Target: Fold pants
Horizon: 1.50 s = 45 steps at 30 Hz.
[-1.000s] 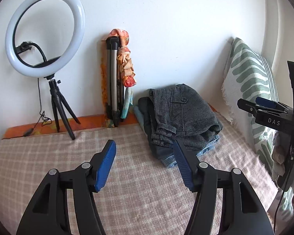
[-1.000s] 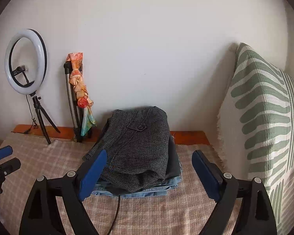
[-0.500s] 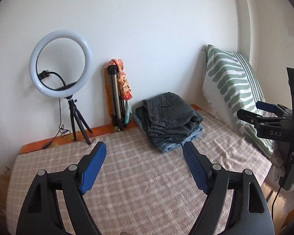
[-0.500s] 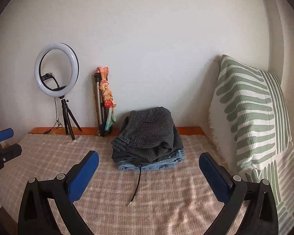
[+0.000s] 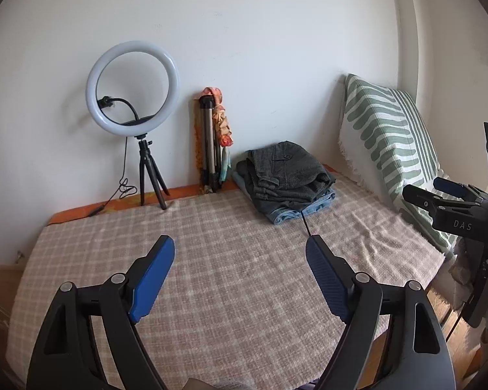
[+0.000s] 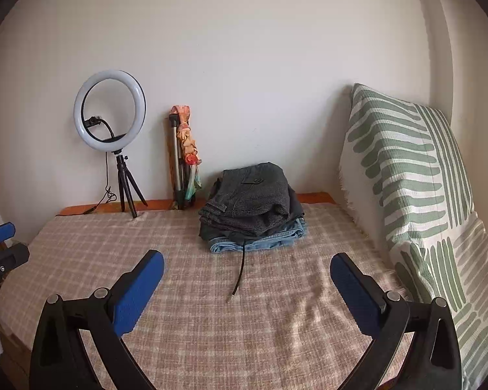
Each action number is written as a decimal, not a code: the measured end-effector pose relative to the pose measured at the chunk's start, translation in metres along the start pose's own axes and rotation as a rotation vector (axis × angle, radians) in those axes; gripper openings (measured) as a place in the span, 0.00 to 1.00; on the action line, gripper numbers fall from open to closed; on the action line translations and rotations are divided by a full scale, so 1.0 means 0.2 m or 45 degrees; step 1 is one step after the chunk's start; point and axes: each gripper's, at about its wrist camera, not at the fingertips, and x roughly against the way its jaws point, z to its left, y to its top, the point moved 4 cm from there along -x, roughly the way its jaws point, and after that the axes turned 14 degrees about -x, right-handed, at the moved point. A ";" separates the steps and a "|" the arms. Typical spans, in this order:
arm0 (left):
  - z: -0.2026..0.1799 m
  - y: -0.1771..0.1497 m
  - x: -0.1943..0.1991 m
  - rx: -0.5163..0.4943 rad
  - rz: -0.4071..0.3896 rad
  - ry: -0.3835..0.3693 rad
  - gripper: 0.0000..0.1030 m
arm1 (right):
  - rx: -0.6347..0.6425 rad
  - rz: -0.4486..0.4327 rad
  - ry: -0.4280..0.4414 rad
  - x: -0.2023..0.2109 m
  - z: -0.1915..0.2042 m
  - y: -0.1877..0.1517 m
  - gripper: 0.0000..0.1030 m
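Observation:
A stack of folded pants (image 5: 286, 178) lies at the back of the checked bedspread (image 5: 227, 276), with grey checked pants (image 6: 250, 195) on top and blue jeans (image 6: 260, 242) at the bottom. A black drawstring (image 6: 239, 273) hangs out of the stack onto the bedspread. My left gripper (image 5: 240, 273) is open and empty, well in front of the stack. My right gripper (image 6: 247, 289) is open and empty, also well back from the stack. The right gripper also shows at the right edge of the left wrist view (image 5: 436, 191).
A ring light on a small tripod (image 5: 133, 97) and a folded tripod with an orange scarf (image 5: 211, 139) stand against the back wall. A green-striped pillow (image 6: 406, 178) leans at the right. The bed's front edge drops to a wooden floor (image 5: 455, 325).
Both grippers have pulled back from the stack of pants, which now looks smaller and farther away. A black drawstring has come into view. Both grippers stay open.

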 end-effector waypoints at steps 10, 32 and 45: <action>-0.12 -0.14 0.08 0.095 0.024 0.053 0.85 | -0.069 0.022 -0.025 0.08 -0.07 -0.12 1.00; -0.11 -0.16 0.12 0.103 0.021 0.115 0.87 | -0.049 -0.031 -0.068 0.12 -0.05 -0.11 1.00; -0.10 -0.16 0.12 0.112 0.020 0.128 0.87 | -0.047 -0.026 -0.052 0.12 -0.03 -0.10 1.00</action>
